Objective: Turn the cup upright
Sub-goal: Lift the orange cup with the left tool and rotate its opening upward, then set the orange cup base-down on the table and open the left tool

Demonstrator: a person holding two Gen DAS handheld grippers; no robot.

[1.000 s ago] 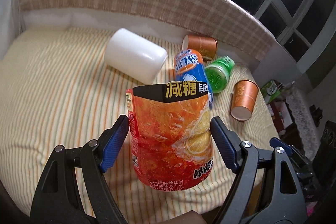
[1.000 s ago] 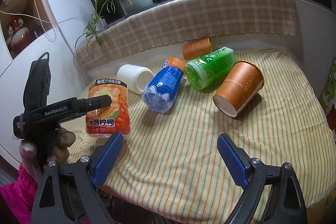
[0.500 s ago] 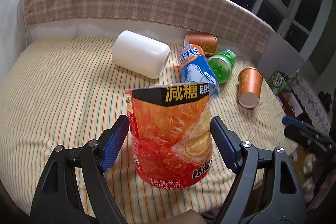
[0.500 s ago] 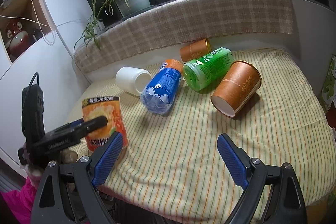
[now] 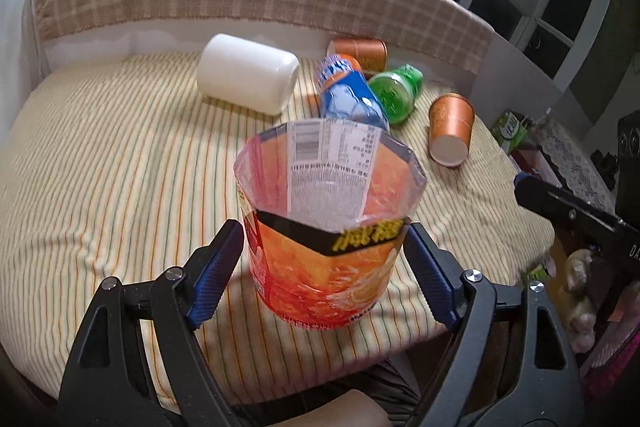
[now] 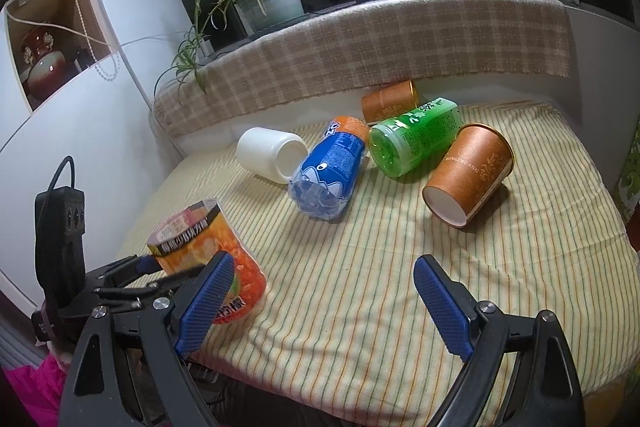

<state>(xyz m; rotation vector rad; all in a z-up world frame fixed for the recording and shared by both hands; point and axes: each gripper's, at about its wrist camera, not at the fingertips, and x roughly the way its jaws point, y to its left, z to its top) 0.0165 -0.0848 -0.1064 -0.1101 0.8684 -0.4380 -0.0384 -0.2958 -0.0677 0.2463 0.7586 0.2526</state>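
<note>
Six cups, five lying

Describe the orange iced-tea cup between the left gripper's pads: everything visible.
The orange iced-tea cup is a cut-off drink bottle of thin clear plastic wrapped in an orange-red lemon-print label with a black band of yellow Chinese characters. Its angular, uneven cut rim faces up and it looks empty; a barcode panel shows through the far wall. It stands near the front edge of the striped cloth, slightly tilted, between the left gripper pads.
</note>
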